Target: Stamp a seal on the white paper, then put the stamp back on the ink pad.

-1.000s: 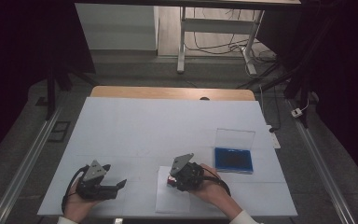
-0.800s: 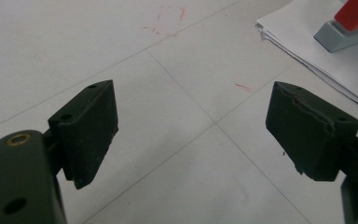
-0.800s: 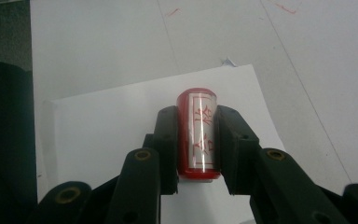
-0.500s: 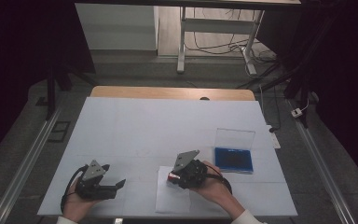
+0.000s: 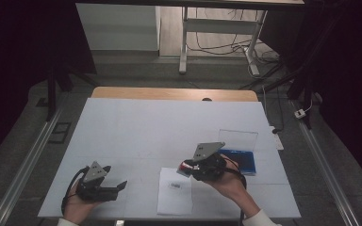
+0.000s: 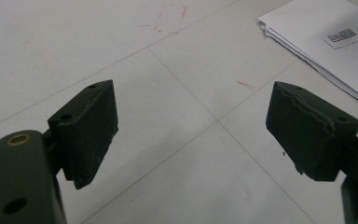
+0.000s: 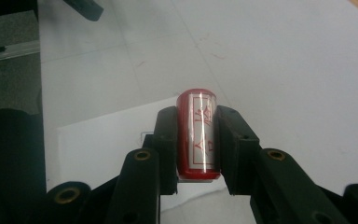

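one paper sheet (image 5: 175, 190) lies beneath the stamp (image 7: 198, 135).

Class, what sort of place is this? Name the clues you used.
Probably a lab or recording workspace: a white-covered table, hand-held grippers, the right gripper clamping a red stamp, and loose cables beyond.

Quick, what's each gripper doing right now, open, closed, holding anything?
Left gripper: open, nothing between its jaws, over the bare table.
Right gripper: shut on a red stamp, above the sheet of paper.
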`<control>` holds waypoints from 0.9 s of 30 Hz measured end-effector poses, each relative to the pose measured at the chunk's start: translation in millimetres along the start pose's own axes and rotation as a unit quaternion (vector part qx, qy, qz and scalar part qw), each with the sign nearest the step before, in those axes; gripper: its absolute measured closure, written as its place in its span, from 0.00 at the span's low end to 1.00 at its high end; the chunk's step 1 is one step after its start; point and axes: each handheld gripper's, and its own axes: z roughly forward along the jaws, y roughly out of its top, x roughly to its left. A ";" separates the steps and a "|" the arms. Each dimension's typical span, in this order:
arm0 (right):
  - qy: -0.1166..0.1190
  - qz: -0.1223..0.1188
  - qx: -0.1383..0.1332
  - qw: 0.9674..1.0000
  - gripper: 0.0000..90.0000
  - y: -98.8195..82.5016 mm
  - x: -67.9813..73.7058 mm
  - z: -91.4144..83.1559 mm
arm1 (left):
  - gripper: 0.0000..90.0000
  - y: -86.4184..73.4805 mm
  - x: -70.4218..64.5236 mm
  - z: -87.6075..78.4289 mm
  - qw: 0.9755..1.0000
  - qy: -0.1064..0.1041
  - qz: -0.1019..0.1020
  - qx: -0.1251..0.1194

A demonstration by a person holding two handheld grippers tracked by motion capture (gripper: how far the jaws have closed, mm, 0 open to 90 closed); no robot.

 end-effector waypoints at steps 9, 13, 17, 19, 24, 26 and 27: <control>-0.022 0.014 -0.008 1.000 0.78 -5.7 -12.2 -16.6 | 0.19 -0.3 0.5 -0.2 1.000 0.001 0.001 0.001; -0.032 0.020 -0.011 0.999 0.78 -8.4 -16.9 -23.3 | 0.19 -0.4 0.3 0.1 1.000 0.000 0.000 0.001; -0.040 0.029 -0.010 0.999 0.78 -11.8 -22.3 -31.3 | 0.19 -0.2 0.0 -0.3 1.000 0.000 0.001 0.000; -0.048 0.033 -0.012 0.998 0.78 -14.2 -25.4 -34.8 | 0.19 -0.1 0.0 -0.5 1.000 0.001 0.001 0.000; -0.065 0.044 -0.008 0.997 0.78 -22.6 -35.6 -44.8 | 0.19 -0.1 0.2 -0.3 1.000 0.001 0.001 0.000; -0.067 0.051 -0.009 0.996 0.78 -27.4 -40.7 -48.8 | 0.19 -0.3 0.3 0.1 1.000 0.001 0.001 0.001; -0.072 0.055 -0.006 0.996 0.78 -29.7 -43.0 -50.9 | 0.19 -0.4 0.5 0.3 1.000 0.001 0.001 0.001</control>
